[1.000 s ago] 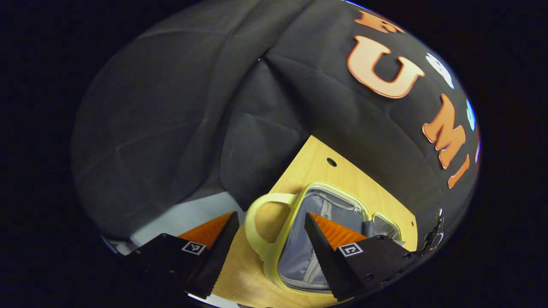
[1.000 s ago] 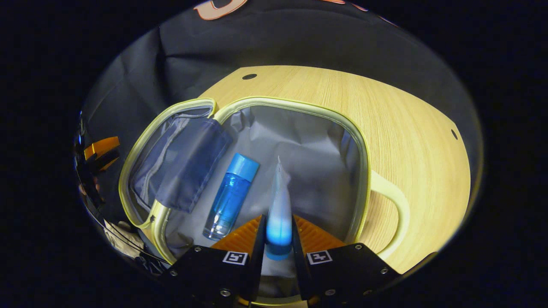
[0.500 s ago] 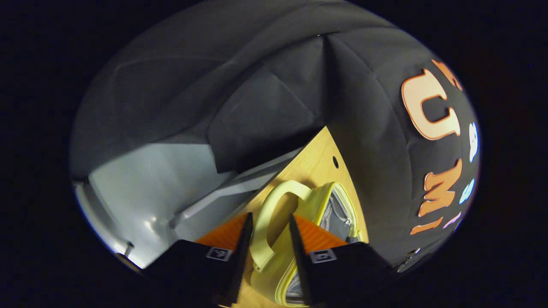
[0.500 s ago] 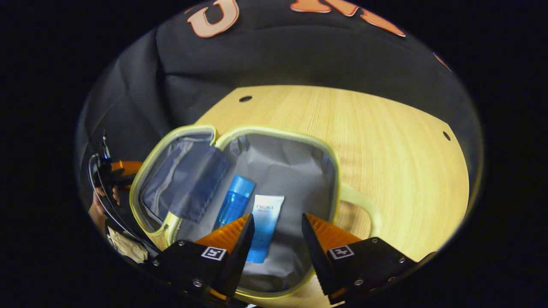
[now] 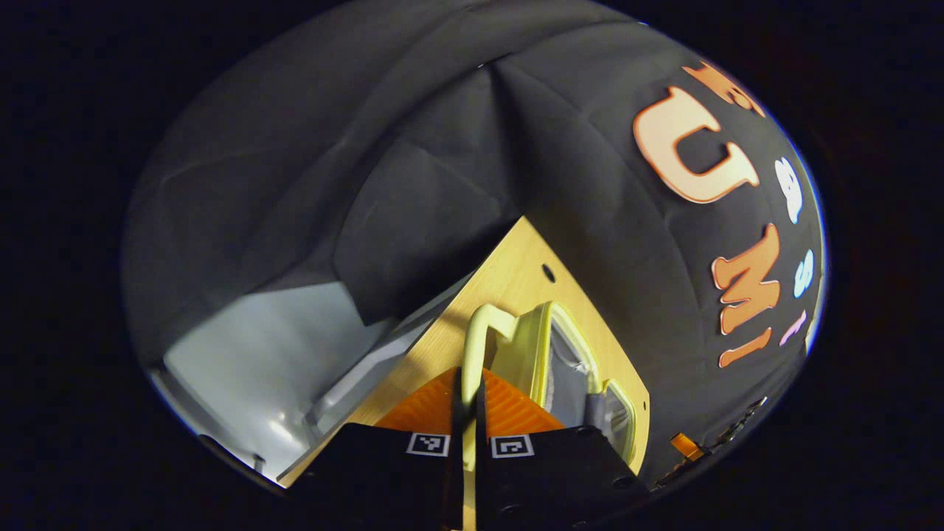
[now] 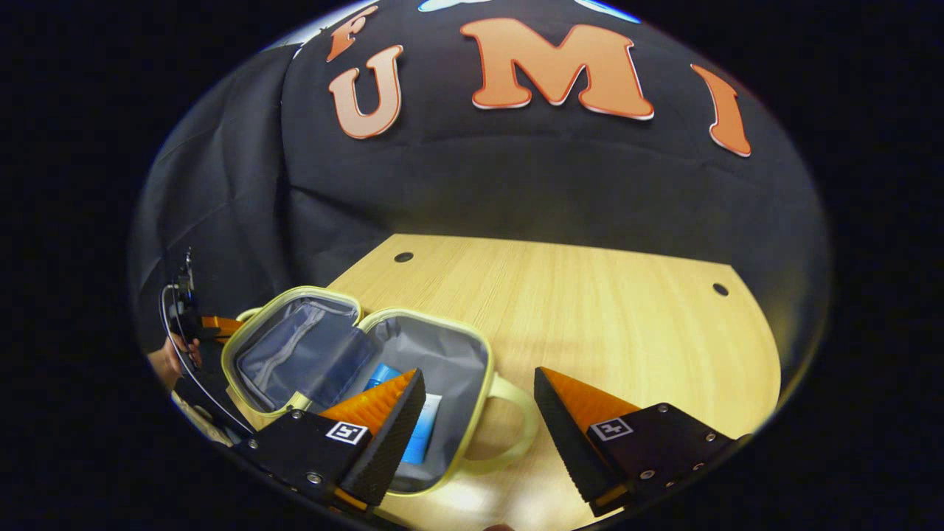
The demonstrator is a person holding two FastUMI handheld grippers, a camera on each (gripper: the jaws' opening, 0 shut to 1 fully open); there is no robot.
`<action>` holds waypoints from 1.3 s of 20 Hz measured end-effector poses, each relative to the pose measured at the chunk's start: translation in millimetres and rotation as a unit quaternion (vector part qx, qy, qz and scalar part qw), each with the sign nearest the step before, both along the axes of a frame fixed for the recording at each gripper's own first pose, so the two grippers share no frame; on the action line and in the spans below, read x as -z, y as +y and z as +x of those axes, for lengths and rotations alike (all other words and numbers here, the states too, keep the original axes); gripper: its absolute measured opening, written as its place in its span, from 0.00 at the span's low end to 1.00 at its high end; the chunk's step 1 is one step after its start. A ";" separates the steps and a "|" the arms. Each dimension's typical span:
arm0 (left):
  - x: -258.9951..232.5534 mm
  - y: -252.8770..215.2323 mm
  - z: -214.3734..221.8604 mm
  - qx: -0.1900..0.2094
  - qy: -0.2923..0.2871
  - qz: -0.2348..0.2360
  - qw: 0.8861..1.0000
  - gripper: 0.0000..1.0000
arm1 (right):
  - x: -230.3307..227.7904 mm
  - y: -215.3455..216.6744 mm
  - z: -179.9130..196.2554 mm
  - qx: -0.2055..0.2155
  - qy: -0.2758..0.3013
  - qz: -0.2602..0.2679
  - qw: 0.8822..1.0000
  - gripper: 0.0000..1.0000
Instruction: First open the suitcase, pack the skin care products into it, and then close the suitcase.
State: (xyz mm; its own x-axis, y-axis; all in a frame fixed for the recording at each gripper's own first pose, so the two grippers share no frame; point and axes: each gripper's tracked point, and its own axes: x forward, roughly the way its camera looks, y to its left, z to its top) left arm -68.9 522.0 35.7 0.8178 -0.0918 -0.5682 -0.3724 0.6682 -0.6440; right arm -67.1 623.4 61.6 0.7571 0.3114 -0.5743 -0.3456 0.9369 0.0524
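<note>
— Left gripper (image 5: 467,402)?
— Jaws pinched tight on the suitcase handle (image 5: 476,332), near a worktop (image 6: 590,295) corner.

— Right gripper (image 6: 479,413)?
— Jaws wide apart, holding nothing; the handle loop lies between them, lower down.

— Suitcase (image 6: 472,354)?
— Open at the worktop's left edge. Blue bottle (image 6: 381,374) and tube (image 6: 422,435) lie side by side in the grey main compartment; lid (image 6: 295,346) folded out left.

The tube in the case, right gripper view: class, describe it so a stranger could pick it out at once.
Start at the wooden table, then find the open yellow-rimmed case lying near its left end. On the grey lining lie two blue items side by side; the tube is the flat white-and-blue one nearer the handle, unlike the clear blue bottle beside it.
</note>
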 end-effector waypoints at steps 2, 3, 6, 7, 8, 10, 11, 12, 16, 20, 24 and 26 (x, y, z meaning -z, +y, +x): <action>-49.3 -11.8 5.8 0.019 -0.038 0.027 0.999 0.06 | -18.2 -13.9 5.5 0.004 -0.035 -0.011 0.999 0.94; -74.4 -20.3 6.8 0.031 -0.057 0.042 0.997 0.06 | -29.2 -21.5 6.7 0.004 -0.050 -0.012 0.999 0.94; -143.8 -64.4 18.9 0.068 -0.104 0.080 0.989 0.06 | -57.2 -38.6 11.8 0.007 -0.084 -0.008 0.996 0.94; -165.7 -78.3 20.3 0.080 -0.118 0.088 0.986 0.06 | -64.3 -45.9 14.4 0.011 -0.093 -0.004 0.996 0.94; -184.3 -93.6 24.5 0.093 -0.132 0.097 0.982 0.06 | -72.1 -51.8 16.4 0.013 -0.100 0.001 0.995 0.94; -204.7 -132.5 31.7 0.116 -0.146 0.114 0.976 0.06 | -87.3 -68.3 18.3 0.018 -0.119 0.009 0.993 0.94; -212.4 -148.9 34.4 0.128 -0.152 0.122 0.972 0.06 | -91.9 -77.1 19.9 0.022 -0.128 0.008 0.991 0.94; -219.0 -169.4 35.8 0.138 -0.155 0.130 0.970 0.06 | -96.0 -85.8 20.9 0.023 -0.135 0.007 0.991 0.94; -230.6 -238.1 35.1 0.178 -0.170 0.144 0.959 0.06 | -108.4 -116.3 21.4 0.024 -0.160 0.000 0.987 0.94; -232.4 -305.0 34.2 0.206 -0.173 0.144 0.952 0.06 | -114.1 -140.7 19.1 0.021 -0.170 -0.002 0.985 0.94; -219.0 -373.1 39.8 0.240 -0.163 0.169 0.942 0.06 | -113.5 -165.5 18.1 0.019 -0.173 0.003 0.985 0.94; -207.4 -404.5 38.6 0.252 -0.153 0.177 0.939 0.06 | -114.4 -178.9 19.3 0.019 -0.176 0.006 0.984 0.94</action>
State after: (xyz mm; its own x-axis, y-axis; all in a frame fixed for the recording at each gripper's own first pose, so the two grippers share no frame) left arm -30.2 117.6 243.1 0.8514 -0.3608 -0.3808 0.2149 0.9021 -0.3743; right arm -47.8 444.5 176.1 0.9197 0.2844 -0.2706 -0.3091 0.9496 -0.0524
